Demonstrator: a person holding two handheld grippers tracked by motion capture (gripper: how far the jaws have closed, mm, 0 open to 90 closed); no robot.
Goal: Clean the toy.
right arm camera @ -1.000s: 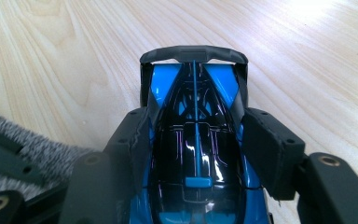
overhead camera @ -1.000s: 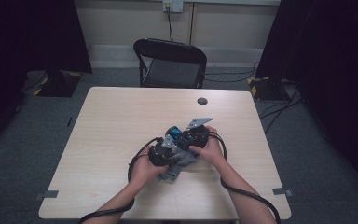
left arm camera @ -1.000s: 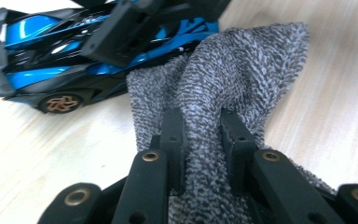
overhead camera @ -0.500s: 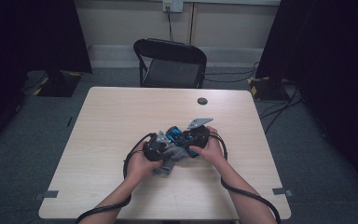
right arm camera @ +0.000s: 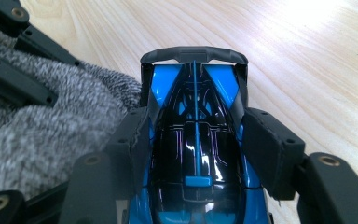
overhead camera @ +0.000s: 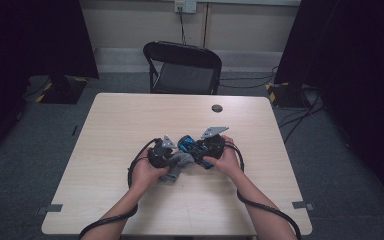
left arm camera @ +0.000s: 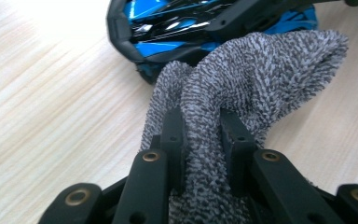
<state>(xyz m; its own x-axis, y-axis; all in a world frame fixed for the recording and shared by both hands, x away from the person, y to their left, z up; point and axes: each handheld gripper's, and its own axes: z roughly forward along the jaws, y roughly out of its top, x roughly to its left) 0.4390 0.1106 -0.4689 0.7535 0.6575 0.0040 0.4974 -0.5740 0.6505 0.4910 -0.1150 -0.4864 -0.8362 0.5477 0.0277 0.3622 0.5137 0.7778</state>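
I saw no container on the table (overhead camera: 130,130). My left gripper (left arm camera: 204,135) was clamped on a fold of grey knit sock (left arm camera: 261,79), its open end bunched against the blue-and-black toy race car (right arm camera: 196,154). My right gripper (right arm camera: 193,140) pinched the car by both flanks, near mid-table. A small dark disc (overhead camera: 217,108) lay well apart toward the far edge; a folding chair (overhead camera: 182,67) stood beyond.

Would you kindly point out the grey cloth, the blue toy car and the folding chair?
grey cloth (left arm camera: 261,70), left gripper view, bunched upper fold.
blue toy car (right arm camera: 196,154), right gripper view, black roof.
folding chair (overhead camera: 182,77), high view, seat.
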